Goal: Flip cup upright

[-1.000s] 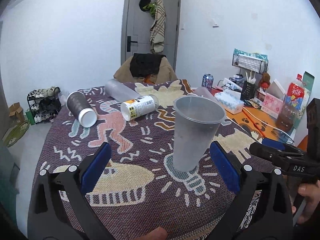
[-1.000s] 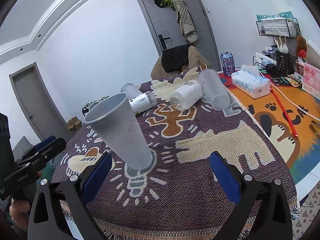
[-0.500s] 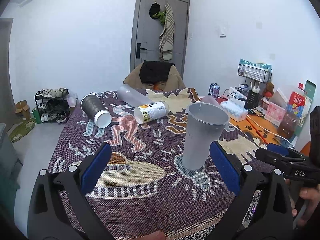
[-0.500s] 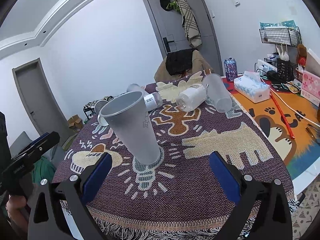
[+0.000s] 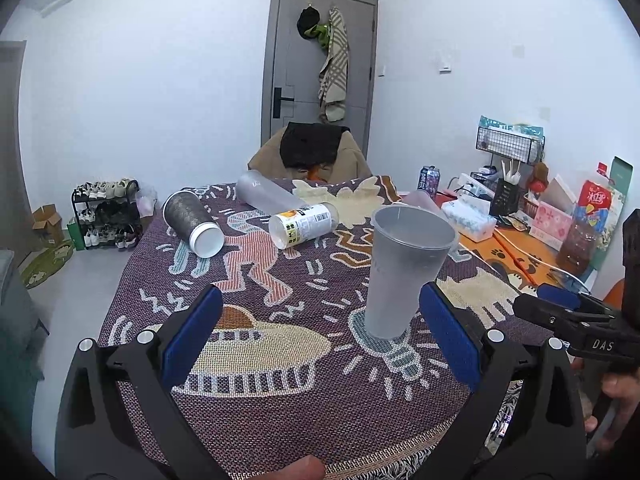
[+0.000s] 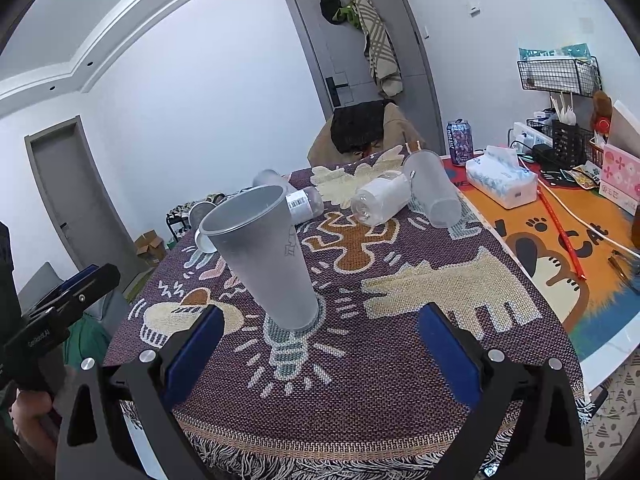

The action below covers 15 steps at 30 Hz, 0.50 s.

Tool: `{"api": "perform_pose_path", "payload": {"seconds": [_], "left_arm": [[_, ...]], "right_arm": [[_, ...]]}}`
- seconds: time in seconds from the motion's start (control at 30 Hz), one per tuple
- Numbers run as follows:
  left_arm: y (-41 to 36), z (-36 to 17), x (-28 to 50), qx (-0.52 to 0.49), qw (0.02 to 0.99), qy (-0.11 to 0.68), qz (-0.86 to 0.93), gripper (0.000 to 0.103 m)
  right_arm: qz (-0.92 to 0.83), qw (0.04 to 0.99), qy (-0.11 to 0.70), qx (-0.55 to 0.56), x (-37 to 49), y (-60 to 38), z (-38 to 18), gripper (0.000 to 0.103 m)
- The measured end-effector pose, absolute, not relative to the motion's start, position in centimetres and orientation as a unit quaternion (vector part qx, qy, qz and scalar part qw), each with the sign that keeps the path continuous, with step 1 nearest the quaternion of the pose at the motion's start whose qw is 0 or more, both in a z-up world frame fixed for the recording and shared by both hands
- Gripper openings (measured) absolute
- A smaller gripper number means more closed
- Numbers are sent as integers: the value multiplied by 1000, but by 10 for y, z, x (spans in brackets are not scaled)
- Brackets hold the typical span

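A frosted grey plastic cup [image 5: 404, 272] stands upright, mouth up, on the patterned purple cloth [image 5: 256, 384]; it also shows in the right wrist view [image 6: 268, 264]. My left gripper [image 5: 320, 328] is open and empty, held back from the cup, which sits ahead and right between its blue pads. My right gripper [image 6: 316, 344] is open and empty, also back from the cup, which sits ahead and left of it. Each gripper shows at the edge of the other's view.
Several cups and bottles lie on their sides farther back: a dark tumbler [image 5: 192, 220], a labelled bottle [image 5: 304, 224], a clear cup [image 6: 432, 188], a white bottle [image 6: 380, 200]. An orange mat with a tissue box [image 6: 500, 180], can [image 6: 460, 136] and clutter is on the right.
Both grippers have drawn back and risen away from the upright cup, so it looks smaller and farther off. The cup has stayed standing in place.
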<state>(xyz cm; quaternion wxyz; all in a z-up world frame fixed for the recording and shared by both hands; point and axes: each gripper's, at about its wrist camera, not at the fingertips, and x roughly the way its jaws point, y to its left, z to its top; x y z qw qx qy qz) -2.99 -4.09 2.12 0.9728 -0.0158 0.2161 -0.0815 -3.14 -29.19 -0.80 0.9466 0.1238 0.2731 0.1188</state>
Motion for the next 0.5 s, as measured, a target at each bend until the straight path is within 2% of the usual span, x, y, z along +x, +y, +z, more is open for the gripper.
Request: {"api": "perform_pose_path", "payload": {"seconds": [0.5], "left_arm": [[-45, 20, -28, -11, 972, 219, -82, 98]], "right_arm": [[118, 946, 274, 125, -31, -296, -8, 96]]}}
